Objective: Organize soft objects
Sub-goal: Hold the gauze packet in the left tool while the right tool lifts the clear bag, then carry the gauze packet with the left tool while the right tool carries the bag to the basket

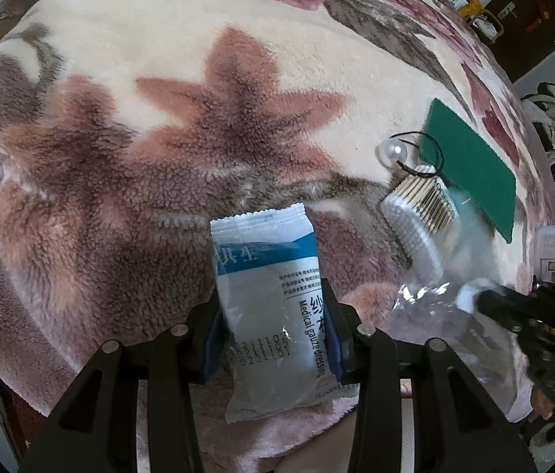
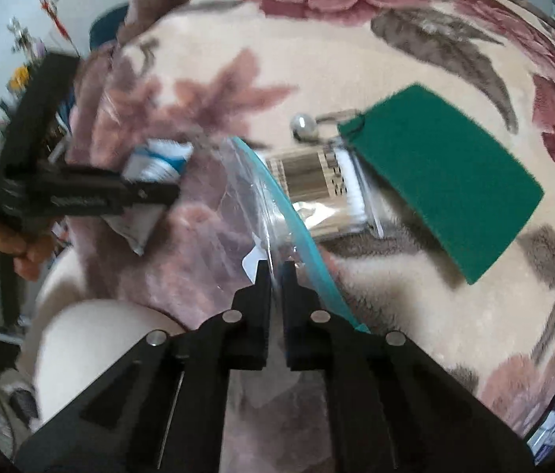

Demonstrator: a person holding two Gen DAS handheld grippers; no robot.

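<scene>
A: We are working over the plush floral blanket [image 1: 127, 126] in cream, pink and grey that covers the bed; nothing lies on its near half, and the loose things sit toward its right edge.

B: Largest of those is the flat green rectangular scouring pad [image 2: 443, 173]. Touching its near corner lies the clear packet of wooden cotton swabs [image 2: 317, 185], and just beside that a white pearl bead on a thin black cord [image 1: 392, 152].

A: Then the clear plastic zip bag with a teal seal strip [image 2: 277, 205]. Our right hand-held gripper [image 2: 275, 272] is closed tight on the film near its mouth and lifts that rim off the blanket.

B: And our left hand-held gripper [image 1: 273, 315] is part-open but clamped by its blue pads across the white-and-blue medical gauze dressing packet [image 1: 269, 295], held above the blanket near the bed's front edge, pointing steeply down.

A: So we judge the step in hand to be bagging the gauze: one side holds the bag, the other holds the packet.

B: Next we would need the mouth spread wide. Only one wall seems pinched, so the thin film may sag shut; the packet should go in narrow end first.
</scene>
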